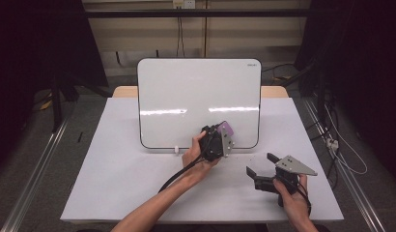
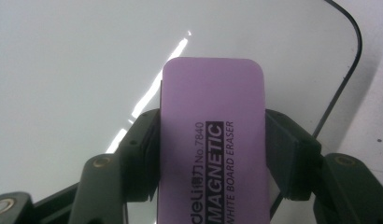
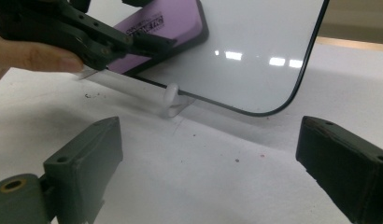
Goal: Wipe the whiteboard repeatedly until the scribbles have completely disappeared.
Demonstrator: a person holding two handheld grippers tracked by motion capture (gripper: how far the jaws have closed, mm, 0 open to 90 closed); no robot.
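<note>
Eraser clamped between left gripper jaws, against whiteboard

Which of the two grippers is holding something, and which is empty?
The left gripper, up at the whiteboard, is shut on the purple eraser. The right gripper sits open above the table, its jaws spread with nothing between them.

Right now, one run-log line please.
left gripper: shut on eraser | eraser at whiteboard | right gripper: open, holding nothing

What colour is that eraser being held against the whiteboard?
The eraser is light purple with black lettering, clearest in the left gripper view.
</note>
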